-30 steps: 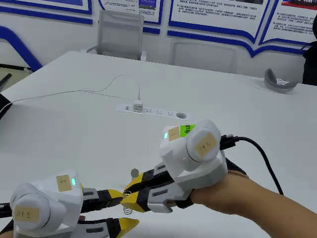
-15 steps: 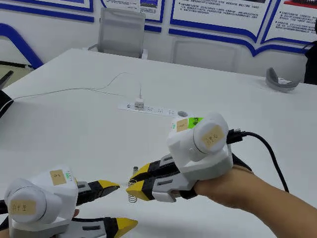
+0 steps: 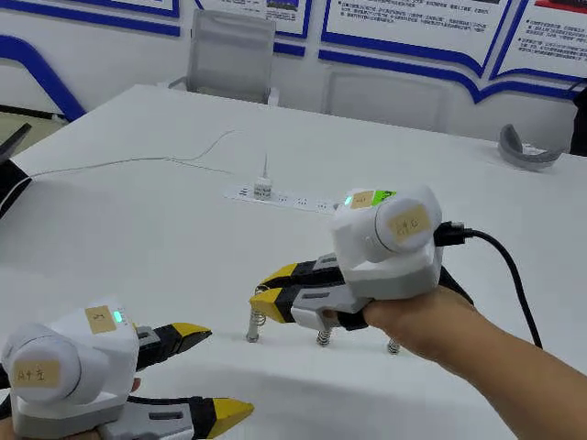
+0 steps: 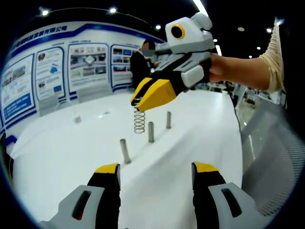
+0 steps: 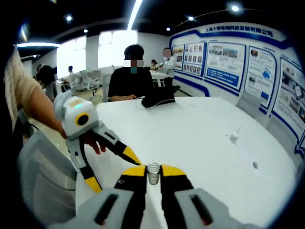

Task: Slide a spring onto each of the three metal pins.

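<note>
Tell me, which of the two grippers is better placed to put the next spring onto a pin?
The right gripper, I would say: it is shut on a spring that hangs close by the metal pins. The left gripper is open, holds nothing and sits back from the pins.

No legible text or numbers

My head view was bright and even, lit from overhead, with only soft, faint shadows on the white table (image 3: 138,229). My two gripper views bowed hard at their edges; ceiling lights (image 5: 136,12) flared into streaks. The spring (image 5: 153,172) was sharp, the wall posters (image 4: 81,59) perhaps slightly soft.
</note>
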Demonstrator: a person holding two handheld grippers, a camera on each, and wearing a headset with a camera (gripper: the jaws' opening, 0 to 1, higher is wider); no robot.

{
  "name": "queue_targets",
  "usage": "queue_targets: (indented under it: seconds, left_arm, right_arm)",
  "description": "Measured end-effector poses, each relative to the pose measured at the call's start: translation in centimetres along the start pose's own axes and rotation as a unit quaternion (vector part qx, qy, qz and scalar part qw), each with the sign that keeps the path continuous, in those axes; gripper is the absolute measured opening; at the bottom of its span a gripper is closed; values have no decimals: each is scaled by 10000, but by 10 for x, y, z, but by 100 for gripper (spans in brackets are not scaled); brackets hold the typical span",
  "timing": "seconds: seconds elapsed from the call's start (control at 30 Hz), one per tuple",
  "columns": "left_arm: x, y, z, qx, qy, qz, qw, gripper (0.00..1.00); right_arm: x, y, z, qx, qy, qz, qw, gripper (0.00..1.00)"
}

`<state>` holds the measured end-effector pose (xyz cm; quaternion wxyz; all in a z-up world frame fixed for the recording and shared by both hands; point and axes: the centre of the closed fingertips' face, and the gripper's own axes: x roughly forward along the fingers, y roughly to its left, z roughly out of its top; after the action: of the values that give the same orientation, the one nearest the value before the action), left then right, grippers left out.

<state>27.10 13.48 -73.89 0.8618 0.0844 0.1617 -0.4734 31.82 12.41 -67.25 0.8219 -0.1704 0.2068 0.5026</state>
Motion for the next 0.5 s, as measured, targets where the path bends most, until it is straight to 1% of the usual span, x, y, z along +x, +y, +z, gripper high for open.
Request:
queue_targets:
  seconds: [0.13,0.27,0.37,0.5]
  left_arm:
    - [0,0,0,-3,0,12,10000,63]
    - [0,1,-1,-12,6,23,10000,63]
    - [0,1,-2,-17,15,23,10000,64]
    - [0,1,-2,-21,24,23,10000,64]
  right_arm:
    - [4,-10,2,103,-62,-143,9998,12]
    - [8,-18,1,119,-59,-254,9996,12]
    - [13,-25,0,193,-61,-313,9993,12]
    - [19,-29,-4,284,-45,-353,9990,12]
